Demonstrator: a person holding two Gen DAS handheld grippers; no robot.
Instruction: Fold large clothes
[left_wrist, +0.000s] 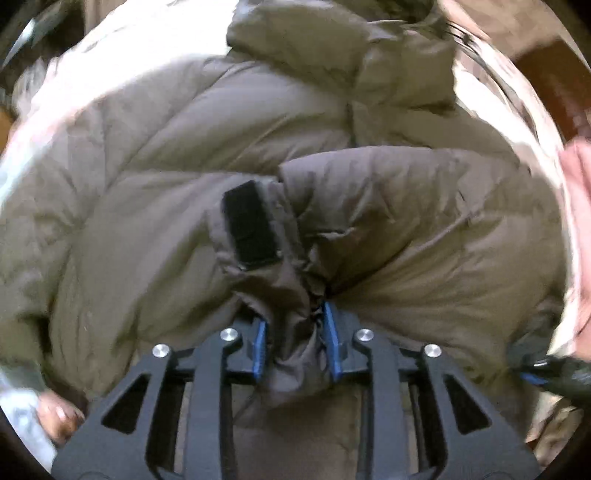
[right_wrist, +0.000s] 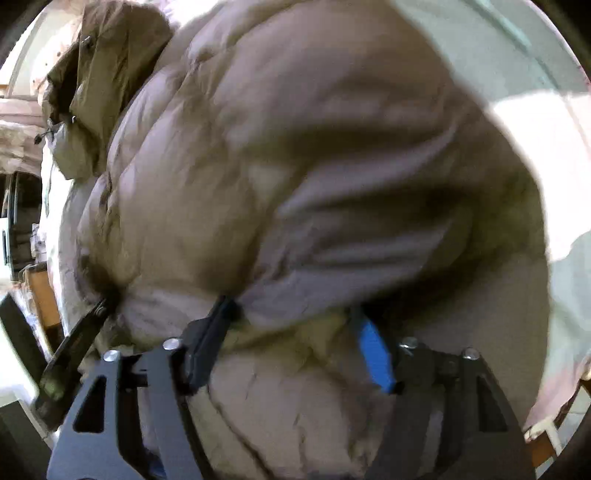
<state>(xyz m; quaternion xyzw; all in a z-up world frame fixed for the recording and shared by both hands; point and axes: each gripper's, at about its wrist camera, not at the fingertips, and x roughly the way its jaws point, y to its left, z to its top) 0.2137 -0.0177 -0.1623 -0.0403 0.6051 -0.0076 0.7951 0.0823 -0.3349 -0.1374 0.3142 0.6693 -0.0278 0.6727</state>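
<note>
The garment is a large quilted puffer jacket (left_wrist: 177, 155), olive-brown, spread over a pale surface (right_wrist: 517, 66) that shows at the frame edges; whether that surface is a desk or a bed cannot be told. The jacket fills almost all of both views.

Left gripper (left_wrist: 297, 341): the blue-padded fingers (left_wrist: 259, 349) are pressed in on a bunched sleeve end. The sleeve cuff (left_wrist: 258, 240), marked by a black hook-and-loop strip (left_wrist: 249, 223), stands just ahead of the fingertips and lies across the jacket body. The sleeve (left_wrist: 424, 206) runs off to the right over the torso panels.

Right gripper (right_wrist: 291, 332): the fingers stand fairly wide apart with a thick roll of padded fabric between them. One blue pad (right_wrist: 375, 354) shows on the right; the left finger is seen edge-on and dark. The fabric presses against both, so the gripper appears to be clamping a bulky fold, though motion blur limits certainty.

The hood (right_wrist: 96, 74), with cord toggles, lies at the far end in the right wrist view.

Progress, as a judgement:
- One sleeve appears to be brought inward across the body; this step is in hand and not yet released.
- The body is not yet folded into a compact stack: the hood lies extended and the torso is at full width.
- Remaining: lay the sleeve flat, treat the other sleeve, which is not identifiable here, then fold the body and hood.

The task appears to be in its early-to-middle stage.
</note>
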